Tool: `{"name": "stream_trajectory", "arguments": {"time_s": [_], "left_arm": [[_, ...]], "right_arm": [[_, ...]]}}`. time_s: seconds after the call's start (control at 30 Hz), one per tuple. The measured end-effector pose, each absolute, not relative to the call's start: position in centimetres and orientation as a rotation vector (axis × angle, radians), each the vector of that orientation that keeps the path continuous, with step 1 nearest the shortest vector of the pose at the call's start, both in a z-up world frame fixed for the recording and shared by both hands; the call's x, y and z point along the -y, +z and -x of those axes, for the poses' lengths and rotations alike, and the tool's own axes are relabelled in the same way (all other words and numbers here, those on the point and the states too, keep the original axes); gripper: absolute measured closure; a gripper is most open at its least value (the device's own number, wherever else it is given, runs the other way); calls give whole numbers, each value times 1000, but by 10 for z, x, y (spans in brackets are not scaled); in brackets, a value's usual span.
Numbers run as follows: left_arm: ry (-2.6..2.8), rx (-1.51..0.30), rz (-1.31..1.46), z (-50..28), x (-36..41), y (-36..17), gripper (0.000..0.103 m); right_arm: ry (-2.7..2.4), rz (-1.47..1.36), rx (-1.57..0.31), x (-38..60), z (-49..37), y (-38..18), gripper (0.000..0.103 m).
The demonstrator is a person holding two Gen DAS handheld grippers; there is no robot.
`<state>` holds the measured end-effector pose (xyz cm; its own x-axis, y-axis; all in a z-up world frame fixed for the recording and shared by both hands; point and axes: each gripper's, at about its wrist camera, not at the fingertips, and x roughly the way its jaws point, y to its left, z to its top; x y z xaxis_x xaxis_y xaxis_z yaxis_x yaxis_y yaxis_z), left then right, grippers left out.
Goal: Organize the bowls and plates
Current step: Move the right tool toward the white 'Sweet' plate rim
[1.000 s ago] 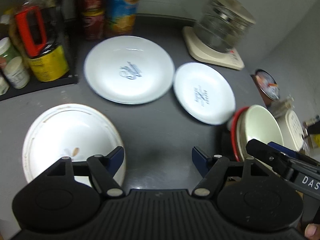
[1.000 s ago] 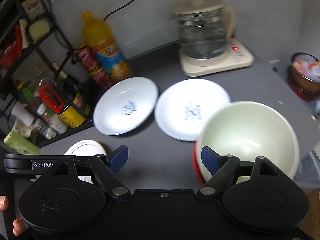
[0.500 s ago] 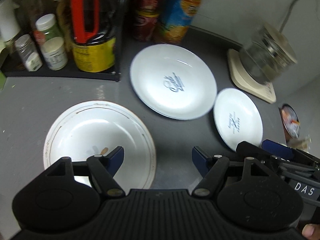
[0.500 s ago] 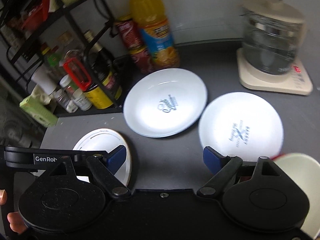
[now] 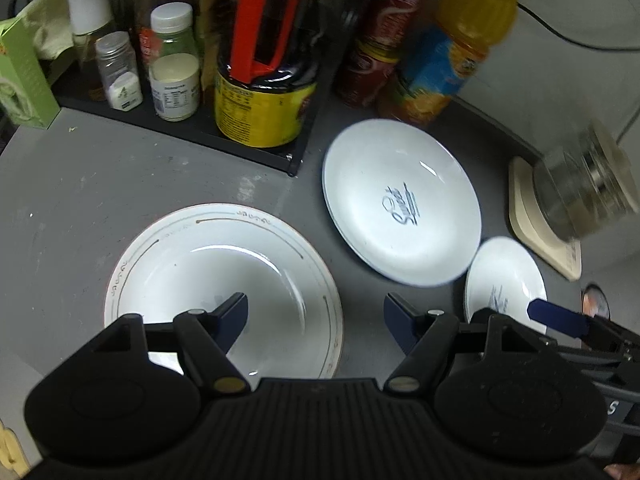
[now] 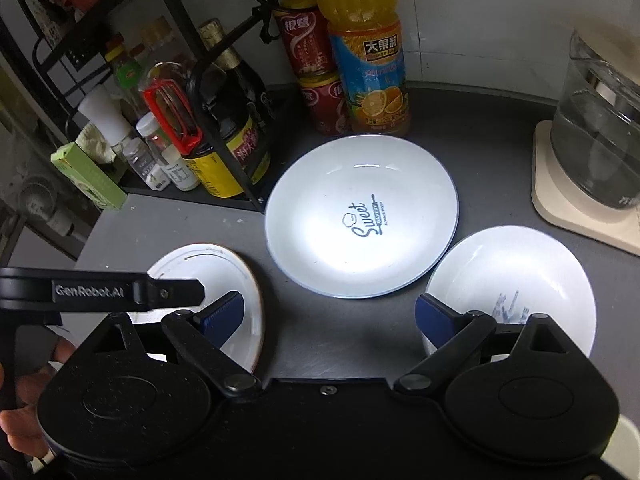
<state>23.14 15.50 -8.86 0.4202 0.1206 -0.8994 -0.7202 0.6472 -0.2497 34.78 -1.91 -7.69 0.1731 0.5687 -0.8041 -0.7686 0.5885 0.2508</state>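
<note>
I've swung both tools leftward; the cream bowl has dropped from view. My left gripper (image 5: 316,312), spread and empty, now hangs above the gold-trimmed plate (image 5: 224,292). The right gripper (image 6: 329,312) is equally unclenched, so nothing's stacked yet.

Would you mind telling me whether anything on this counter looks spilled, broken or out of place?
Nothing stands out. The gold-rimmed plate, the Sweet plate and the smaller plate lie flat, apart and intact on the grey counter.

Table's showing 3 plates: gold-trim plate (image 5: 224,264), "Sweet" plate (image 6: 360,216), small plate (image 6: 512,276). Also sitting there: 2 red cans (image 6: 316,68), 1 juice bottle (image 6: 368,60), 1 kettle (image 6: 600,136).
</note>
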Motion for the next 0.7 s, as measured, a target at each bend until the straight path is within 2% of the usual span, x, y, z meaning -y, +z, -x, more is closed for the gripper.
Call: {"name": "stream_trajectory", "arguments": {"time_s": [0.2,0.27,0.33,0.43,0.53,0.7], "left_arm": [[627,-949,742,-244,-163,-93,30],[638,-927,756,-249,-164,-94,30],[640,-915,776,-255,-167,-97,31],[652,-892,804,-264,-171,-104,34],[653,-875,812,-273,-173,-110,40],[658,-872,851,-289,-180,-127,56]], "right_arm": [[956,260,-1003,15,-375,-84,11],[954,266,-996,12,-385,-87,16],[938,276,-997,9,-396,-91,25],[922,286,-997,3,-411,-98,31],[904,301,-991,-1,-425,-106,36],[880,317,-1004,-7,-446,-121,41]]}}
